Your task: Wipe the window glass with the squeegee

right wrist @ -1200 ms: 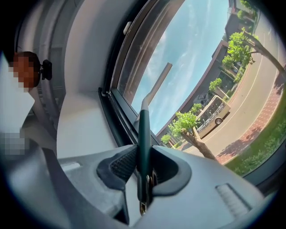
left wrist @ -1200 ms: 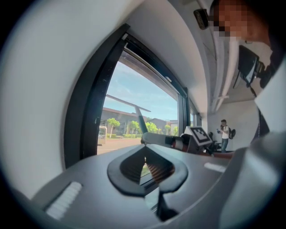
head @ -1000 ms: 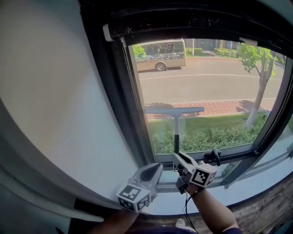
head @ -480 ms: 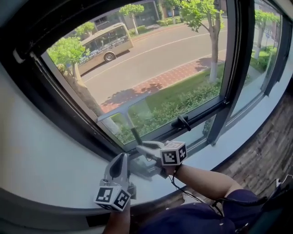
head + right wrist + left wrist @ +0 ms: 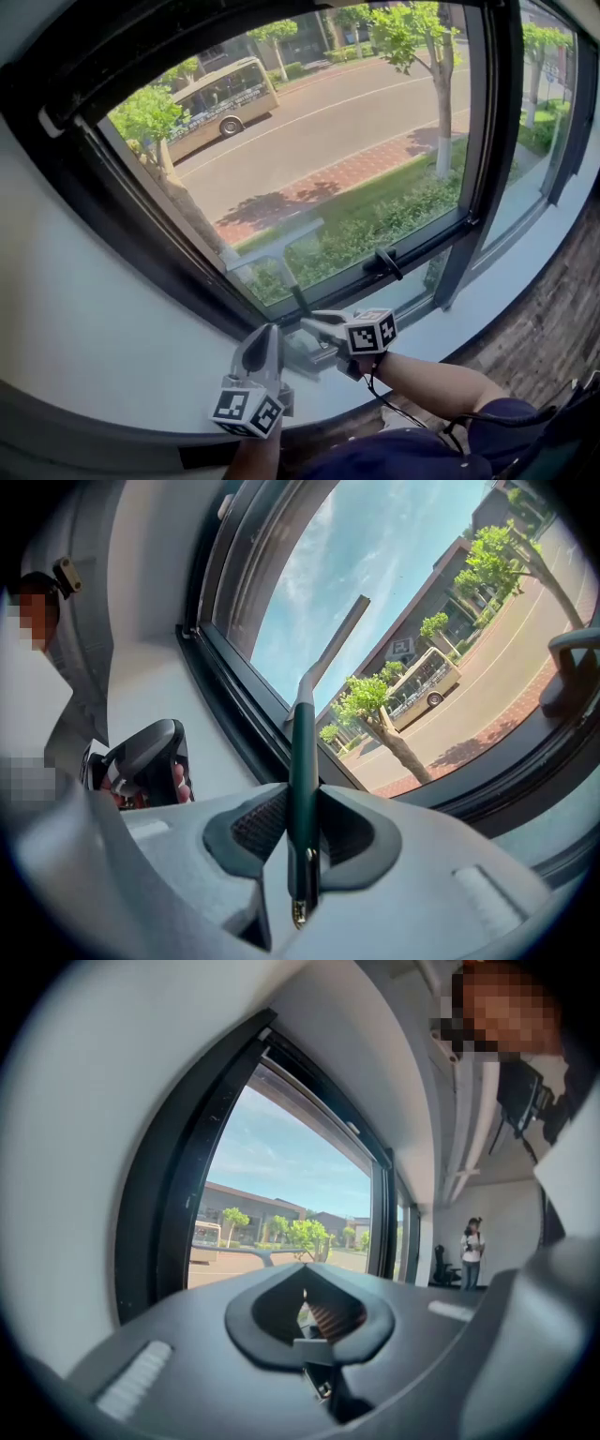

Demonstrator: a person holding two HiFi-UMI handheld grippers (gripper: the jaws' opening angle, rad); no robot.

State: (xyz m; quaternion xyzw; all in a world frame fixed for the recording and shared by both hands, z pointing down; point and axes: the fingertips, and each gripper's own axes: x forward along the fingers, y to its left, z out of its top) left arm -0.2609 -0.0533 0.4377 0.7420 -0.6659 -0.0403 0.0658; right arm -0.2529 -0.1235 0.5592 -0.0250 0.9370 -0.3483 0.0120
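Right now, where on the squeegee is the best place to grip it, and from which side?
Its slim straight handle, near the bottom end, from below, as the right gripper does: the fingers close across it and the wide blade is left free.

We can read no word or number anywhere. The lettering along the long beige bus (image 5: 220,101) is too small, and the dark square sign (image 5: 401,650) on the far building is blurred.

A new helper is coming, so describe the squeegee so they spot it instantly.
Find the big dark-framed window; low on its large pane, the right tool is shut on the squeegee by its dark green handle. Its long thin blade lies across the glass, unlike the short black window lever nearby.
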